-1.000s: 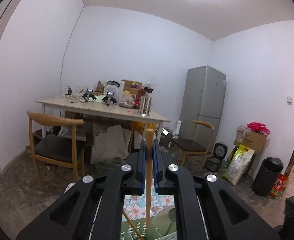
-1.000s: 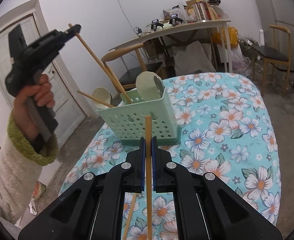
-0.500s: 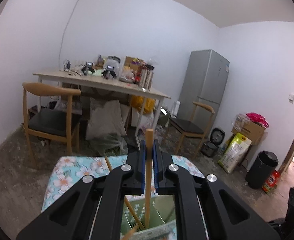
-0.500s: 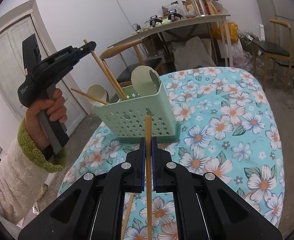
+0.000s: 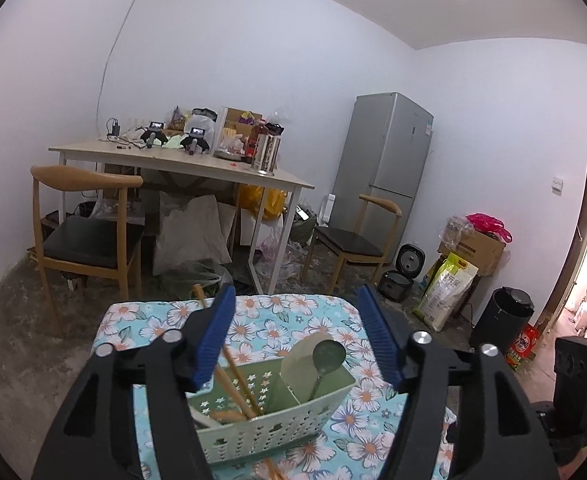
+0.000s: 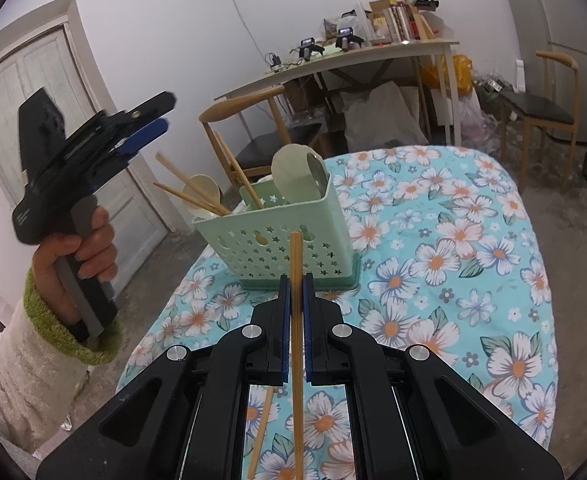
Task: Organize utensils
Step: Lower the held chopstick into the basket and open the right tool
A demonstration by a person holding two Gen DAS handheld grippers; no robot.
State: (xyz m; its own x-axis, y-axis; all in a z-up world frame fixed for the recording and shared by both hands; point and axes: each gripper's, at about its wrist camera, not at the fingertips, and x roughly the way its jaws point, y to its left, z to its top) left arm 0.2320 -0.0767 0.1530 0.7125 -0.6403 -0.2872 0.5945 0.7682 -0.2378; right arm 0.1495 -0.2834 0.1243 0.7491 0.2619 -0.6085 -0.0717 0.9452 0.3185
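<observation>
A pale green plastic caddy [image 6: 277,240] stands on a table under a turquoise cloth [image 6: 453,240] printed with white and orange flowers; its walls are punched with small stars and a few gourd-shaped holes, and a divider splits it into compartments. In the compartment nearer the left gripper lean several slim wooden chopsticks [image 6: 189,196], their square-cut tops fanning outward, beside a cream round-bowled spoon [image 6: 201,192] at the caddy's far left edge. The other compartment holds a large pale ladle [image 6: 293,174] with a darker metal spoon [image 5: 327,356] lying against it. The left gripper [image 5: 299,332] hangs just above the caddy with its blue-padded jaws opening and nothing between them, gripped by a hand [image 6: 81,248] in a fluffy cream sleeve with a green cuff. The right gripper [image 6: 295,304], in front of the caddy, is clenched on one upright chopstick [image 6: 295,280], whose top reaches the caddy's front wall in the right wrist view. Another chopstick [image 6: 261,432] lies on the cloth below that gripper, mostly hidden by the black gripper body. How many chopsticks sit inside the caddy is hard to count, since their lower ends vanish behind the wall. The left gripper looks motion-blurred in the right wrist view.
</observation>
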